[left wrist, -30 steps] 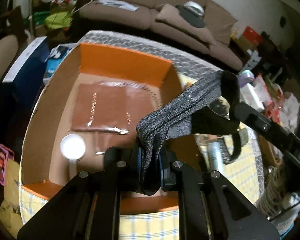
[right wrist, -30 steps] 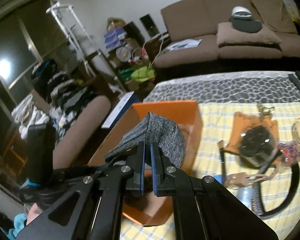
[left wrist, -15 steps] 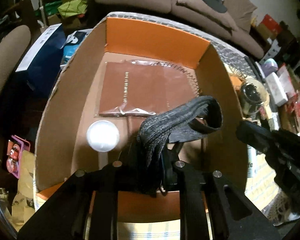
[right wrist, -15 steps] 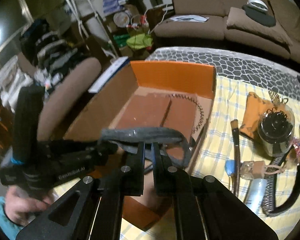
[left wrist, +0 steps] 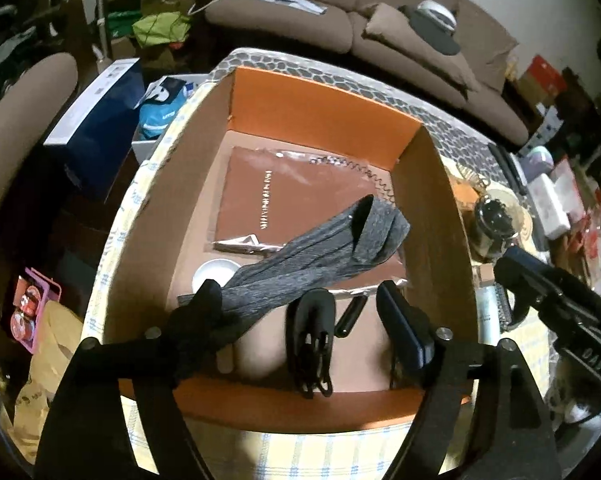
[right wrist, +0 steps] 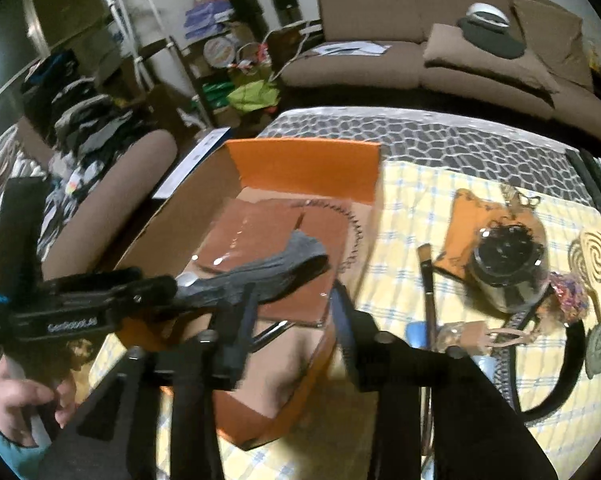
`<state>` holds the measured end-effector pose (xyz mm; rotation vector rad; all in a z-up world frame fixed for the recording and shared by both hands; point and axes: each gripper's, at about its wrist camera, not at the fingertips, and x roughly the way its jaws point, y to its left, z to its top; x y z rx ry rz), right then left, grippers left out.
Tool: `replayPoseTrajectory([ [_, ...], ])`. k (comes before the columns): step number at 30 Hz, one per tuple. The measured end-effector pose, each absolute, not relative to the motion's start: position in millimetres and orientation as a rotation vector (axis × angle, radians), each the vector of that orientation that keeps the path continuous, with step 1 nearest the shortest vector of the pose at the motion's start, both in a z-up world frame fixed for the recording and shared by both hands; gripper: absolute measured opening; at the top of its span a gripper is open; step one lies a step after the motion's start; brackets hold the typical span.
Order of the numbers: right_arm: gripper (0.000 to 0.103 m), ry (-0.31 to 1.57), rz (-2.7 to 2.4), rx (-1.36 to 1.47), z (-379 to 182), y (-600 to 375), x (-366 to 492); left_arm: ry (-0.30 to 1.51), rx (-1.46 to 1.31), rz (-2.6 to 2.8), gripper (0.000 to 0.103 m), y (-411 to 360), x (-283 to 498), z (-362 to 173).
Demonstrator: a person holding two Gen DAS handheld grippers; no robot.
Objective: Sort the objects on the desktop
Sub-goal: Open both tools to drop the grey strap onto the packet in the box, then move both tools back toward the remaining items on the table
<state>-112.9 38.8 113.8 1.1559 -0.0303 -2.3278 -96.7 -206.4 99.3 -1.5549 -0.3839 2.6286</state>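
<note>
Sock-dropping is the step in hand, by my reading: the grey sock [left wrist: 316, 256] hangs over the open cardboard box [left wrist: 432, 216], its near end draped on the left finger of the left gripper [left wrist: 296, 308], whose jaws stand wide apart and pinch nothing. To finish well, tilt or draw that gripper back so the cloth slides off inside the walls rather than over the near rim, and keep clear of the black clip lying on the box floor between the fingers. The right gripper [right wrist: 292, 312] is likewise spread open and empty, just beside the sock; the blur there makes contact hard to judge. The sock's long axis runs from the left finger up and rightward, its open cuff pointing toward the far right corner, above the brown notebook [left wrist: 268, 200].
</note>
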Motion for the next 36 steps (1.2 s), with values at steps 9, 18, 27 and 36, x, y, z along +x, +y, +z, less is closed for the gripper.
replayPoseTrajectory([
  [9,0.084,-0.052,-2.378,1.124,116,55,-114,-0.27,-1.489,2.66,0.101,-180,-94,108],
  [18,0.088,-0.076,-2.424,1.149,113,83,-116,-0.189,-1.401,2.696,0.103,-158,-87,116],
  [27,0.089,-0.066,-2.497,1.176,111,124,-116,-0.189,-1.272,2.643,0.103,-131,-73,127],
  [36,0.089,-0.118,-2.565,1.241,102,179,-118,-0.253,-1.295,2.443,0.103,-72,-64,123],
])
